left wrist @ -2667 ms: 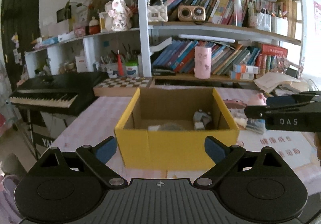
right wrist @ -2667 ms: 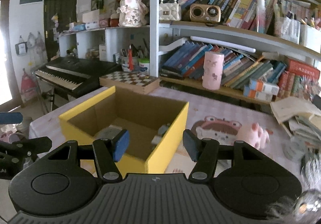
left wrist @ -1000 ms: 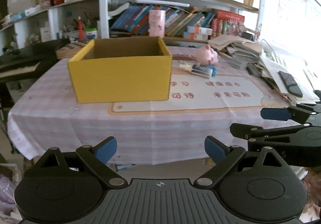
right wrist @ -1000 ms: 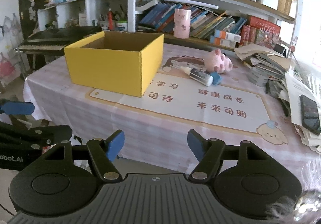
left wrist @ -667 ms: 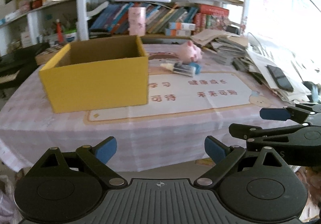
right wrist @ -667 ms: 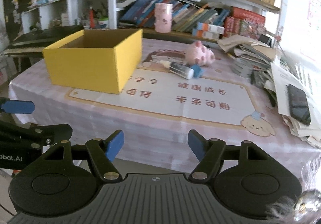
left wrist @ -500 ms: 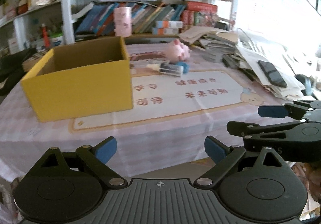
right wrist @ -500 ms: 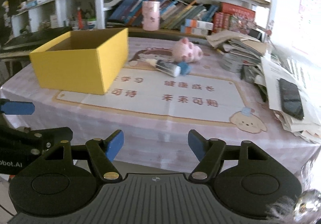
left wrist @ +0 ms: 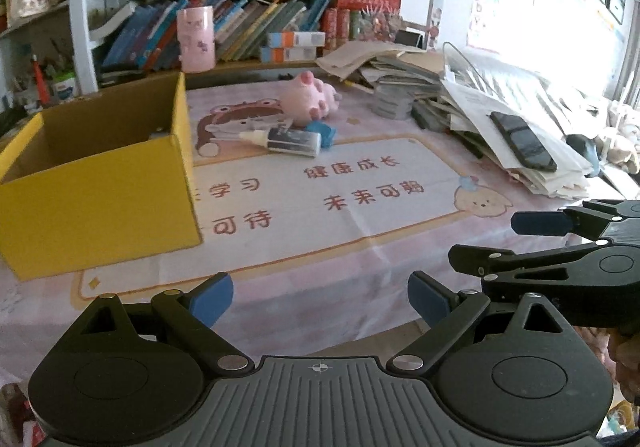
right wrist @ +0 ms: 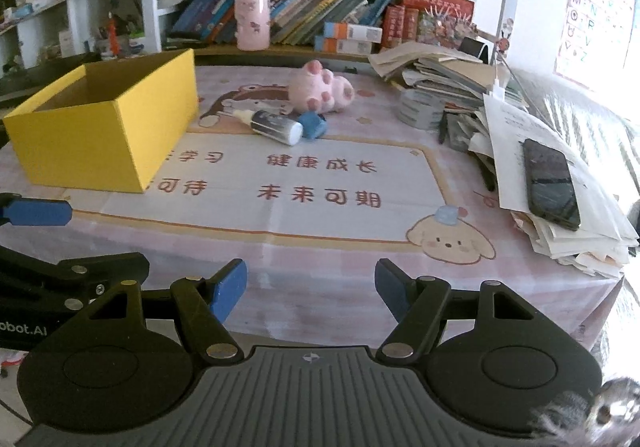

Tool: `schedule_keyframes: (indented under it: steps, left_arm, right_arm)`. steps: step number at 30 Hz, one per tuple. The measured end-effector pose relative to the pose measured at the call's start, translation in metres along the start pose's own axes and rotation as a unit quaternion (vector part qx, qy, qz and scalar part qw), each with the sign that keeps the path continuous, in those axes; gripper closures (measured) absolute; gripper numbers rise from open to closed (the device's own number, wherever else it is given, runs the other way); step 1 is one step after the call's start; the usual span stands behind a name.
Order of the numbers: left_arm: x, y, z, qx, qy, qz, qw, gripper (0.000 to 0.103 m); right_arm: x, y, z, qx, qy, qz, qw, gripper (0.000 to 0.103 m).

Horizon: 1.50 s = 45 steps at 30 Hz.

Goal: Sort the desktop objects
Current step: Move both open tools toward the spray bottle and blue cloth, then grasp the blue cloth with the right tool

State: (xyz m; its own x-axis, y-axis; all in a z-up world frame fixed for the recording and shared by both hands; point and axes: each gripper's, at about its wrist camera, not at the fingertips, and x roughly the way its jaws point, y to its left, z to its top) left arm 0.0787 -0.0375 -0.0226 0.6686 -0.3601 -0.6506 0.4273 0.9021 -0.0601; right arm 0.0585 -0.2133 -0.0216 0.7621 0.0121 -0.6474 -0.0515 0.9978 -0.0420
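A yellow cardboard box (left wrist: 100, 183) (right wrist: 108, 123) stands open-topped on the left of the table. Beyond its right corner lie a glue bottle (left wrist: 286, 139) (right wrist: 272, 125), a small blue object (left wrist: 324, 133) (right wrist: 313, 123) and a pink plush pig (left wrist: 310, 99) (right wrist: 320, 89). My left gripper (left wrist: 320, 297) hangs open over the table's near edge with nothing between its fingers. My right gripper (right wrist: 311, 287) is open and empty too, near the front edge; it shows at the right of the left wrist view (left wrist: 520, 243).
A pink checked cloth with a printed mat (right wrist: 312, 183) covers the table. A pile of papers and books with a black phone (right wrist: 550, 179) fills the right side. Bookshelves with a pink cup (right wrist: 252, 19) stand behind. The left gripper's finger (right wrist: 36, 213) shows at the left.
Both grippers have swung to the right along the table's front, so the yellow box slid left in view and the paper pile and phone came in. Both stay open and empty.
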Motion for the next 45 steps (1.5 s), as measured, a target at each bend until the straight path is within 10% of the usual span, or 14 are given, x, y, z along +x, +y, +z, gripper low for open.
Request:
schedule_keyframes:
  steps: [45]
  left_arm:
    - [0.149, -0.016, 0.121, -0.093, 0.023, 0.133, 0.9864, 0.007]
  right_arm:
    - [0.210, -0.093, 0.134, -0.044, 0.039, 0.148, 0.987, 0.046]
